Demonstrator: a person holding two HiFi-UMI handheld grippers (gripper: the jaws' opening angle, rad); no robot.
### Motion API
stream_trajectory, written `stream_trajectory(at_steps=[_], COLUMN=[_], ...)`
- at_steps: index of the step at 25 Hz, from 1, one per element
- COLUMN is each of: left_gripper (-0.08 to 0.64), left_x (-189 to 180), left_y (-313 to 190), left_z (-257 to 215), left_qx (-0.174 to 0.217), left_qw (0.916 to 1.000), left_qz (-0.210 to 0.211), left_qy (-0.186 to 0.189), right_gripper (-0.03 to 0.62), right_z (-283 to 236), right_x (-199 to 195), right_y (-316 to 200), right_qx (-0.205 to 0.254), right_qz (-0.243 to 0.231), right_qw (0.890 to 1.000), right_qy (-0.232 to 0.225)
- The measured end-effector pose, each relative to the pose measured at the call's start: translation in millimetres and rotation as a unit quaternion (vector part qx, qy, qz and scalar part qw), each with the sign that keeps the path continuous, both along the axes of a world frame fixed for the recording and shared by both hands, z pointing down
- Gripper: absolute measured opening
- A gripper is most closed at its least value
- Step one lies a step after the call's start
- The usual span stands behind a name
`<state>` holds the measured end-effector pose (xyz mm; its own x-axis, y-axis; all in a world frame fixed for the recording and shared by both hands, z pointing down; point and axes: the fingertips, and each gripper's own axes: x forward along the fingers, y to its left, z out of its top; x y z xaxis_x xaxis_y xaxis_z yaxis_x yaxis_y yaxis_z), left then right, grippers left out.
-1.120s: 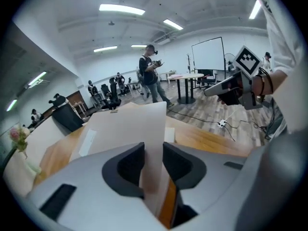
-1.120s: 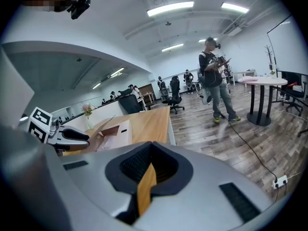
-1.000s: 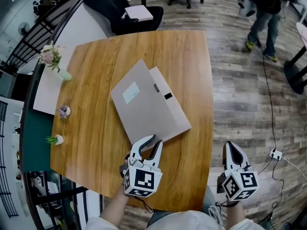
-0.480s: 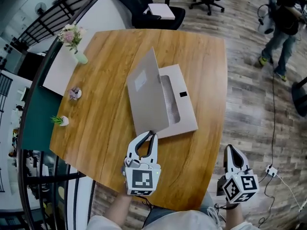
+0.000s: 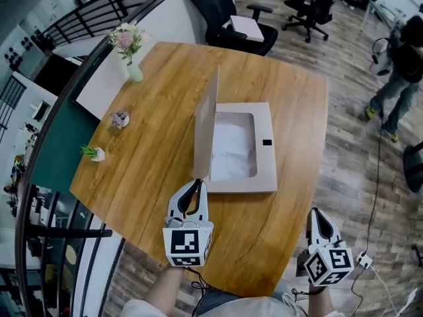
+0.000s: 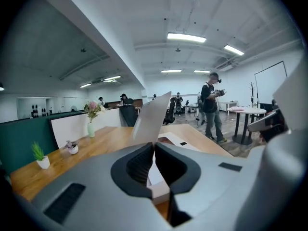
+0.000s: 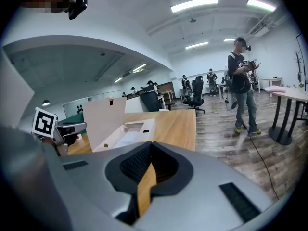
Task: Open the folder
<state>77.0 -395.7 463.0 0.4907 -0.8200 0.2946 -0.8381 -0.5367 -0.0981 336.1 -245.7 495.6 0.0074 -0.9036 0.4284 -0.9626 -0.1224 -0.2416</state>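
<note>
A grey box folder [image 5: 266, 180] lies on the wooden table [image 5: 152, 157], white paper [image 5: 231, 147] showing inside its tray. Its lid [image 5: 206, 127] stands nearly upright along the tray's left side. My left gripper [image 5: 196, 185] is shut on the lid's near bottom corner; in the left gripper view the thin lid [image 6: 153, 117] rises from between the closed tips of the left gripper [image 6: 154, 146]. My right gripper [image 5: 317, 213] hangs shut and holding nothing off the table's near right edge. From the right gripper [image 7: 151, 144] view the raised lid [image 7: 105, 119] is at the left.
A flower vase [image 5: 132, 68] and two small pots [image 5: 119, 119] [image 5: 96, 153] stand along the table's left edge. Office chairs [image 5: 241, 28] are behind the table. A person [image 5: 403, 71] stands on the wooden floor at the far right. A railing [image 5: 59, 243] runs at the left.
The lid has swung up from nearly flat to upright. My left gripper's jaws went from open at the folder's corner to shut on the lid, rising and rolling. The right gripper shifted slightly.
</note>
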Motion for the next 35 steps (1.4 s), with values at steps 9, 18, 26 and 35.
stream_trajectory(at_steps=[9,18,26,35], left_gripper=[0.012,0.005,0.006,0.009], left_x=[-58.0,-120.5,-162.5,-199.2], left_y=[-17.6,-34.8,-45.6,-56.5], left_z=[1.7,17.8,44.5,79.6], left_qx=[-0.030,-0.057,-0.086,-0.128], left_qw=[0.9916,0.9747,0.9566,0.9297], left_qz=[-0.087,-0.171,-0.219,-0.263], left_qy=[0.091,0.132,0.172,0.224], right_gripper=[0.002,0.002,0.002,0.002], right_z=[-6.5,-9.1,-5.9,-5.8], right_x=[-22.1,-43.8,-68.1,-86.2], right_y=[-8.3,-24.3,-28.9,-38.3], right_qx=[-0.001,0.005,-0.004,-0.015], right_qz=[-0.018,-0.032,-0.040,-0.047], right_qw=[1.000,0.999,0.999,0.998], right_qy=[0.016,0.025,0.031,0.049])
